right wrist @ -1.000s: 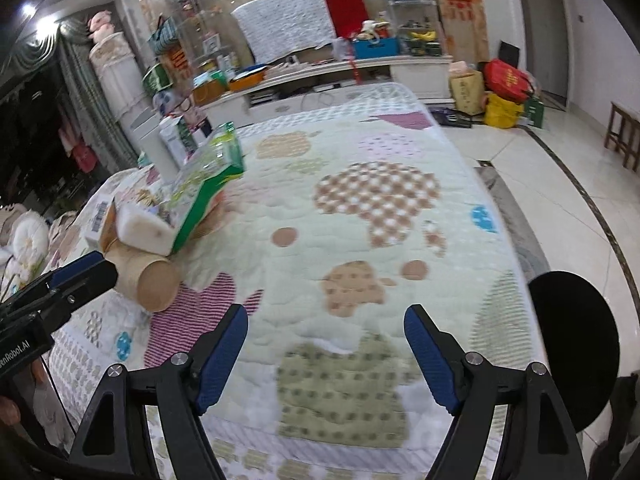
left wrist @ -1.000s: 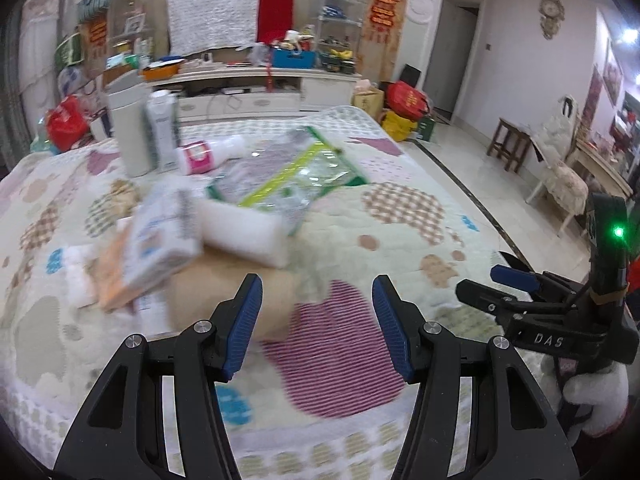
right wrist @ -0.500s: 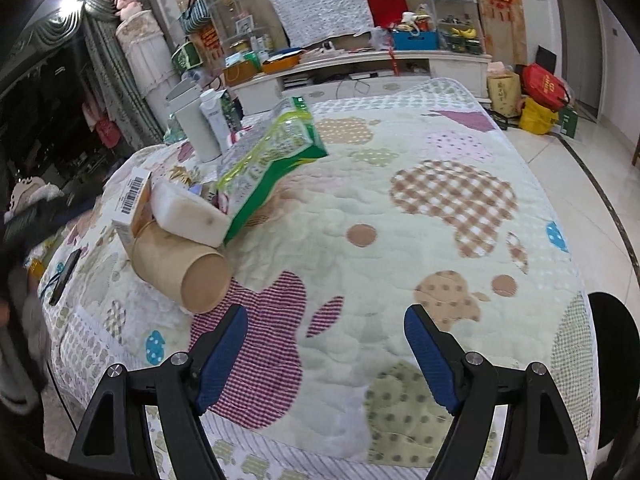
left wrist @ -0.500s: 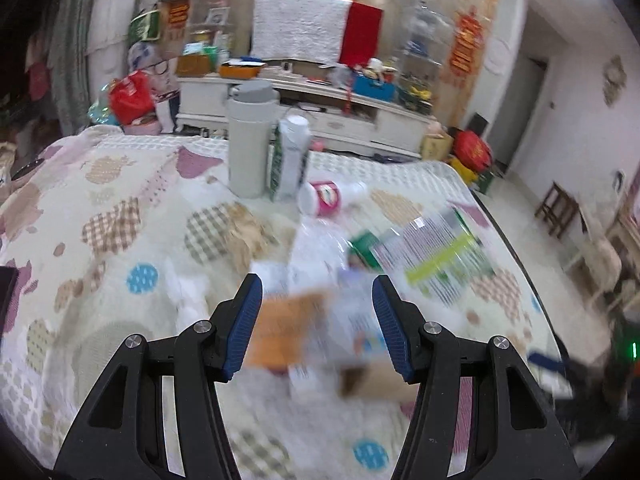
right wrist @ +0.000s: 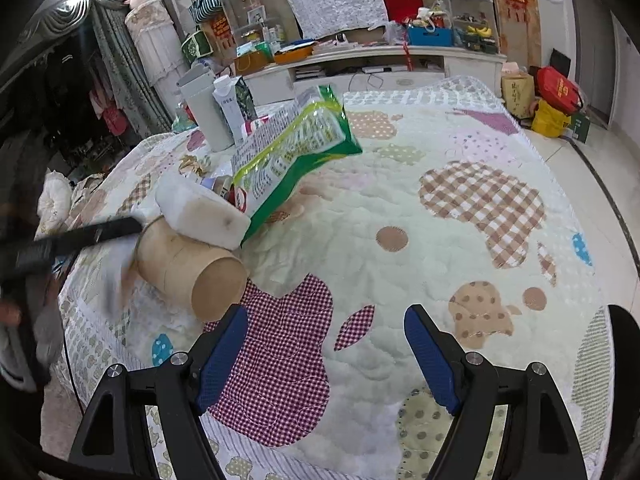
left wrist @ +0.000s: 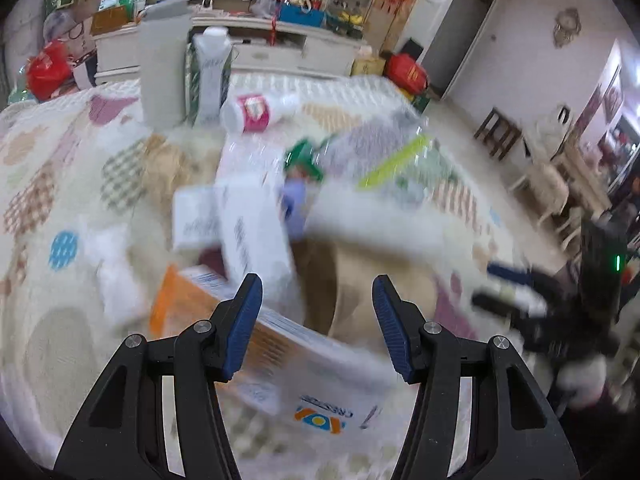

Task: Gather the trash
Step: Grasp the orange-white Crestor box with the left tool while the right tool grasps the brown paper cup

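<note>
Trash lies piled on a quilted bed (right wrist: 400, 208). In the pile are a brown paper cup (right wrist: 192, 268) on its side, a white foam block (right wrist: 200, 212), a green snack bag (right wrist: 292, 148) and a pink-labelled bottle (left wrist: 256, 112). An orange-and-white box (left wrist: 208, 312) and a white box (left wrist: 256, 232) are there too. My left gripper (left wrist: 318, 320) hovers open just above the boxes and the cup (left wrist: 360, 280), nothing between its fingers; this view is blurred. My right gripper (right wrist: 326, 344) stands open over the checked quilt patch, just right of the cup's mouth.
A grey bin (right wrist: 204, 112) and a milk carton (right wrist: 232, 104) stand upright at the pile's far side. A black round object (right wrist: 624, 360) sits off the bed's right edge. A cluttered white cabinet (right wrist: 360, 64) lines the far wall.
My left gripper swung across the bed and came down closer over the boxes and cup. The right gripper shifted toward the cup, which now lies nearer its left finger.
</note>
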### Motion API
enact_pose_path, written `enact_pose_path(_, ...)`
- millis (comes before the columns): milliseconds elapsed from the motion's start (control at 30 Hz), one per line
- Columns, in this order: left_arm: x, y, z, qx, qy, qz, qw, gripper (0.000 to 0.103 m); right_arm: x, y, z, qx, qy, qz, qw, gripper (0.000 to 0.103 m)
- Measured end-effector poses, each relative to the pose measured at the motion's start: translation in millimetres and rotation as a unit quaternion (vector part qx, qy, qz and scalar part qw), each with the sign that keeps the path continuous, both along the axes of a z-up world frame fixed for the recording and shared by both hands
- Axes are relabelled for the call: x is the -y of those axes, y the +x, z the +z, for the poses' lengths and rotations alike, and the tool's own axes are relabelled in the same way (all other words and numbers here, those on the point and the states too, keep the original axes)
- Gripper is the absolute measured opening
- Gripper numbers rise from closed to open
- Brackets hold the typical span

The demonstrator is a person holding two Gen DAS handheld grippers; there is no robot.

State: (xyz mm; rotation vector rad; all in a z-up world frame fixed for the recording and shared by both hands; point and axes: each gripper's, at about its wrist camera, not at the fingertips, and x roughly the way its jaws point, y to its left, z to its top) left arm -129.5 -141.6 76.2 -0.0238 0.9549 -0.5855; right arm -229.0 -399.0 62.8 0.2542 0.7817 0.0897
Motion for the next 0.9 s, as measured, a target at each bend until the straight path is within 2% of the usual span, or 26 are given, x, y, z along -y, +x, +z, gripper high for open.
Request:
enact_pose_path(133, -25.7, -16.5, -5.8, -0.027, -0.024, 0.022, 0.9991, 0.056, -9.1, 1.8, -3.7, -0.003, 0.006, 0.014, 1.0, 0.078)
enact_pose_path(333, -47.9, -33.2, 3.1, -0.017, -0.059, 0.078, 0.9951, 0.056, -22.1, 3.9, 0.1, 0.004, 0.007, 0.034, 0.999, 0.079)
enact_pose_path(500, -40.0, -35.3, -2.5, -0.016, -0.043, 0.109, 0.993, 0.056, -34.6, 7.8, 2.2, 0.007, 0.003, 0.059, 0.998, 0.079)
enact_pose_path(633, -31.3, -27.9, -10.8, -0.029, -0.052, 0.128, 0.99, 0.057, -36.2, 10.7, 2.7, 0.01, 0.004, 0.06, 0.998, 0.079)
enact_pose_path(700, -24.3, -23.5, -13.2, -0.023, -0.034, 0.148, 0.9881, 0.067, -34.8, 11.4, 1.6, 0.008, 0.01, 0.058, 0.998, 0.079)
enact_pose_path(833, -16.6, -20.7, -26.1, -0.046, -0.02, 0.161, 0.9857, 0.067, -29.6, 8.7, 0.4, 0.007, 0.01, 0.056, 0.998, 0.079)
enact_pose_path(900, -20.2, -25.8, -27.4, -0.04, -0.018, 0.171, 0.9842, 0.068, -27.7, 6.8, 1.4, 0.009, 0.01, 0.057, 0.998, 0.079)
